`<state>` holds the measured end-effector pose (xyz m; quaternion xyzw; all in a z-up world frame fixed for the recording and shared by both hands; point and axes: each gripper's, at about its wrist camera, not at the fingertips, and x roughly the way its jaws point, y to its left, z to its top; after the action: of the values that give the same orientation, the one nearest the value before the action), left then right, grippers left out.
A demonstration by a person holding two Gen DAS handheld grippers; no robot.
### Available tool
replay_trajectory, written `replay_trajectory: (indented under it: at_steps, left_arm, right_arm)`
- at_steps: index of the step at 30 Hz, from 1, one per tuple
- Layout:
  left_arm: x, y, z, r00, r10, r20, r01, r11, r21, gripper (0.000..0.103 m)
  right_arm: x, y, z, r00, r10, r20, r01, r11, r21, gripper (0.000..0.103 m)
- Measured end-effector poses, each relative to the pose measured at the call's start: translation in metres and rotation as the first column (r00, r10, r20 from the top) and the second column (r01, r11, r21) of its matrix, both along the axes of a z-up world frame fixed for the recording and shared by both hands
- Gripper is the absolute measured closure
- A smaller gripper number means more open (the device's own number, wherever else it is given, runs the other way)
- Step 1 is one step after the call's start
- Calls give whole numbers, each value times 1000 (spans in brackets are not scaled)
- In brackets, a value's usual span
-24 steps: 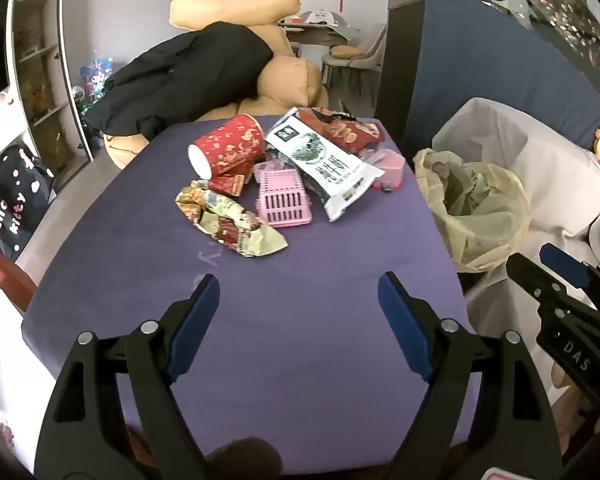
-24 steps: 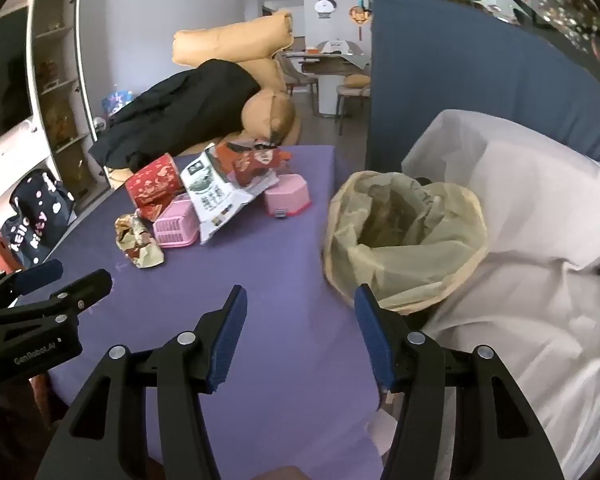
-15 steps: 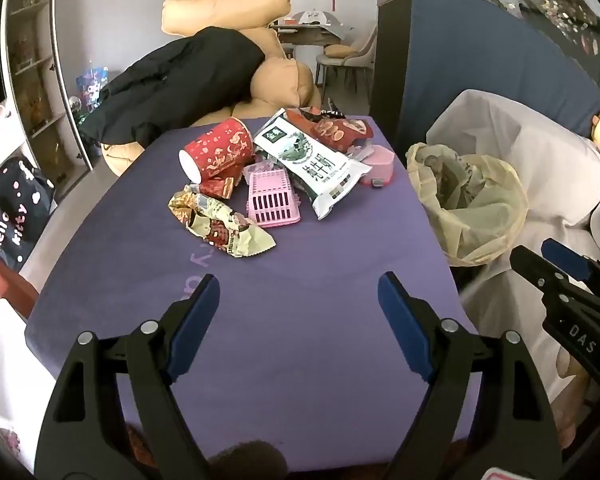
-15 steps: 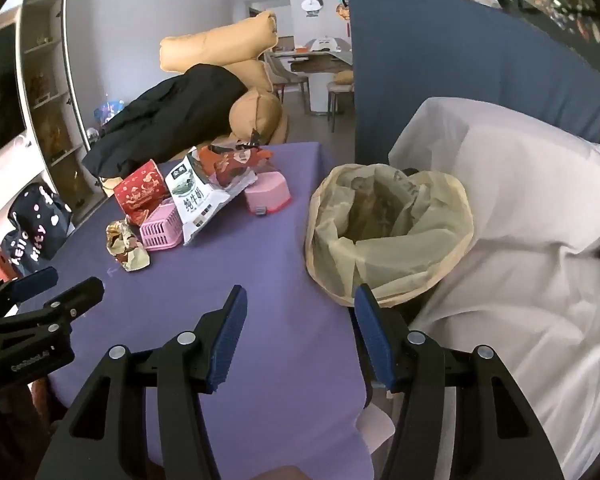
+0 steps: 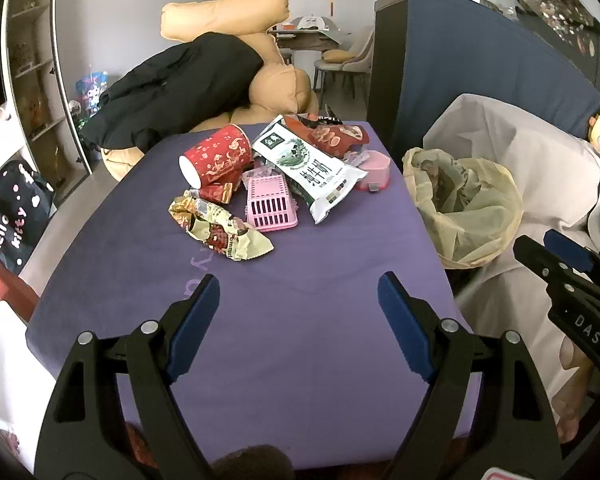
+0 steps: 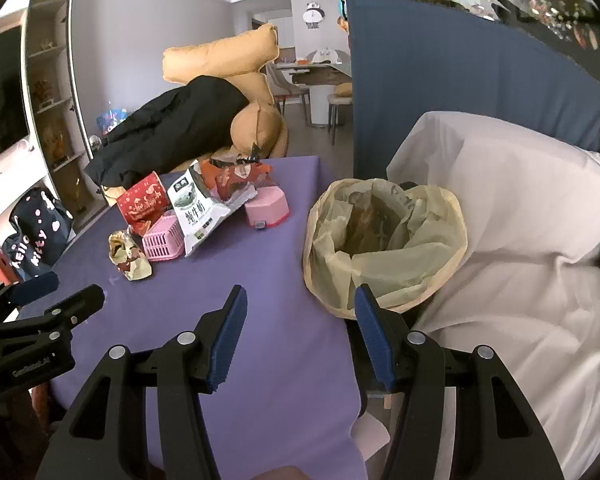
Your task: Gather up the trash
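Both of your hand-held grippers are sitting further back from the trash than a moment ago, so the pile is looking smaller and the near stretch of the purple counter (image 5: 300,300) is filling more of each view. Your left hand-held gripper (image 5: 299,300) is hanging wide open over bare cloth with nothing between its jaws; your right hand-held gripper (image 6: 300,312) is standing somewhat narrower, also empty, aimed at the near rim of the lined bin (image 6: 384,236).

Trouble is likely waiting in the pile itself. The crumpled gold wrapper (image 5: 220,230) is lying flat on the cloth, so a shallow pinch is liable to slide over it or catch the cloth instead. The milk pouch (image 5: 310,166) is leaning across the pink basket (image 5: 270,204) and the red cup (image 5: 216,156), so pulling one is probably going to drag or topple the others. The bin liner is looking loose and floppy, and a careless drop near its rim could miss.

All the trash is clustered at the far middle of the counter, well apart from both grippers; the bin is standing just off the counter's right edge.
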<state>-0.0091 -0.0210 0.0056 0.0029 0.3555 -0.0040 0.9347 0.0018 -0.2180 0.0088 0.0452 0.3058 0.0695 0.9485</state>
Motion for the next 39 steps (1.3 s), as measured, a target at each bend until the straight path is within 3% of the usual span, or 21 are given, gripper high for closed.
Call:
replay_trajectory:
  at_steps: [39]
  left_arm:
    - [3,2,2,1000,4,-2,-4,1000,-4,26]
  right_arm:
    - [-1,-2,-1,1000,-2,7,2,1000,-6,50]
